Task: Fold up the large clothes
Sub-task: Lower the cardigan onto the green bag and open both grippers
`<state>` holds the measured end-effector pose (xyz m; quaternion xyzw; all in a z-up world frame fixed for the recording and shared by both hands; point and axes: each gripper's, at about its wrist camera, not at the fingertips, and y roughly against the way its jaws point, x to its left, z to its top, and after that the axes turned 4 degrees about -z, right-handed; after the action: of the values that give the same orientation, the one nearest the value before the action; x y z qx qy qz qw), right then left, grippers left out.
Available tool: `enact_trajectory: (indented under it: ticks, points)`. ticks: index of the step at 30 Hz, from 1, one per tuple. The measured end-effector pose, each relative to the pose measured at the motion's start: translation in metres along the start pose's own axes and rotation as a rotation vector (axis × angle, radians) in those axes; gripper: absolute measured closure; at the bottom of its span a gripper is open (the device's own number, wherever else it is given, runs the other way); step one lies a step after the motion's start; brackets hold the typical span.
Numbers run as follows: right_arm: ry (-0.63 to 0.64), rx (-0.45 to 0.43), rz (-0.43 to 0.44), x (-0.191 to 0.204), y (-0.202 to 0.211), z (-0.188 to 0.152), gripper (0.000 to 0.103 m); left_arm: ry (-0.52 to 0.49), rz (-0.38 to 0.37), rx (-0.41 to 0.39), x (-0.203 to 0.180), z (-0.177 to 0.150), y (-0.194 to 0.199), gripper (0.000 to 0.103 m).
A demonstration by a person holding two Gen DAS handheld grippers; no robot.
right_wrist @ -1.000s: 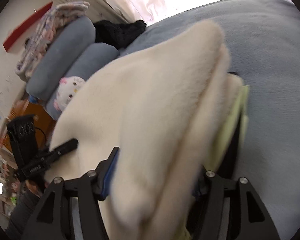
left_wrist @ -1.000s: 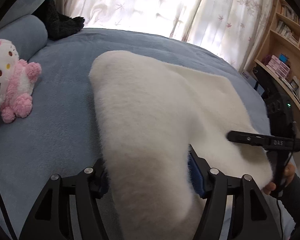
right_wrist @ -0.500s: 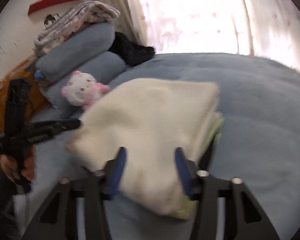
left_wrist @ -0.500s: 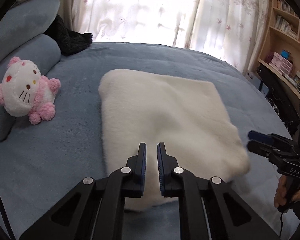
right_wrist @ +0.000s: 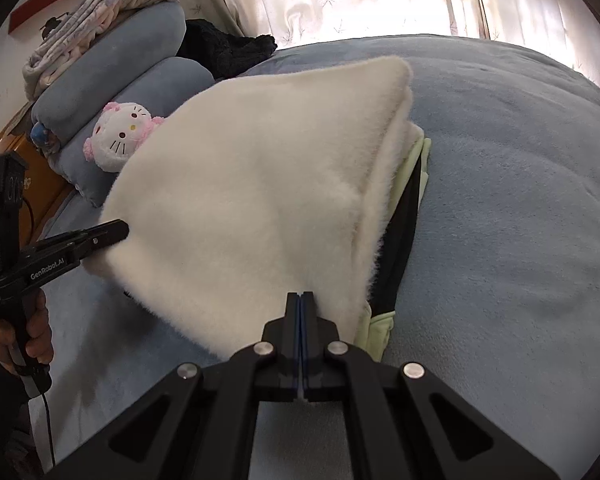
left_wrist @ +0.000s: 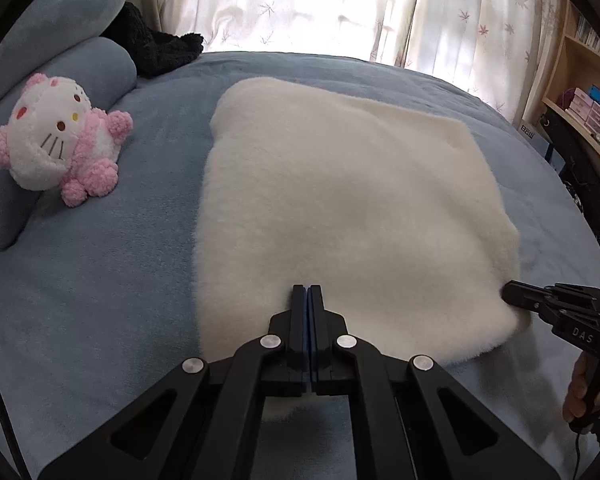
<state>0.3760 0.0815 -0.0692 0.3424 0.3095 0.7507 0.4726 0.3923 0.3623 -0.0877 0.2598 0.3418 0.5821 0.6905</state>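
Note:
A white fluffy garment (left_wrist: pixel 348 208) lies folded into a rough square on the blue bed (left_wrist: pixel 80 300). My left gripper (left_wrist: pixel 308 290) hovers over its near edge, shut, with nothing between the pads. In the right wrist view the garment (right_wrist: pixel 252 200) shows stacked layers, and a pale green and black lining (right_wrist: pixel 404 232) peeks out along its right side. My right gripper (right_wrist: pixel 301 296) is shut and empty at the near edge. Each gripper shows in the other's view: the right gripper (left_wrist: pixel 510 298) by the garment's right corner, the left gripper (right_wrist: pixel 120 231) at its left corner.
A white and pink cat plush (left_wrist: pixel 56 144) leans on blue pillows (left_wrist: pixel 100 64) at the left. A black fuzzy item (left_wrist: pixel 156 46) lies by the curtains (left_wrist: pixel 300 4). A striped blanket (right_wrist: pixel 100 12) tops the pillows. Wooden shelves (left_wrist: pixel 580 92) stand beyond the bed's right side.
Both grippers let go of the garment's fold, drew back and closed. The garment dropped from the raised fold to lie flat as a folded square.

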Motion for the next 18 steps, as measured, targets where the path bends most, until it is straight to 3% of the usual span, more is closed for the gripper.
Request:
enact_trajectory:
  ticks: [7, 9, 11, 12, 15, 16, 18]
  points:
    - [-0.024, -0.002, -0.006, 0.002, 0.044, -0.013, 0.1, 0.012, -0.005, -0.006, -0.026, -0.008, 0.03, 0.082]
    - [-0.022, -0.01, -0.016, 0.002, 0.062, -0.017, 0.1, 0.016, -0.014, -0.008, -0.037, -0.012, 0.043, 0.066]
    - [-0.021, -0.014, -0.036, 0.003, 0.078, -0.022, 0.098, 0.019, -0.011, -0.022, -0.047, -0.016, 0.057, 0.034]
    - [-0.027, -0.013, -0.04, 0.003, 0.085, -0.025, 0.096, 0.015, -0.006, -0.038, -0.053, -0.019, 0.066, 0.032]
    - [-0.054, -0.02, -0.048, 0.002, 0.11, -0.038, 0.072, -0.014, -0.008, -0.06, -0.078, -0.03, 0.093, 0.03]
    - [-0.062, -0.026, -0.061, 0.002, 0.121, -0.045, 0.058, -0.015, -0.008, -0.063, -0.085, -0.034, 0.101, 0.025]
    - [-0.077, -0.042, -0.071, 0.0, 0.139, -0.058, 0.051, -0.018, -0.004, -0.076, -0.098, -0.044, 0.116, 0.017]
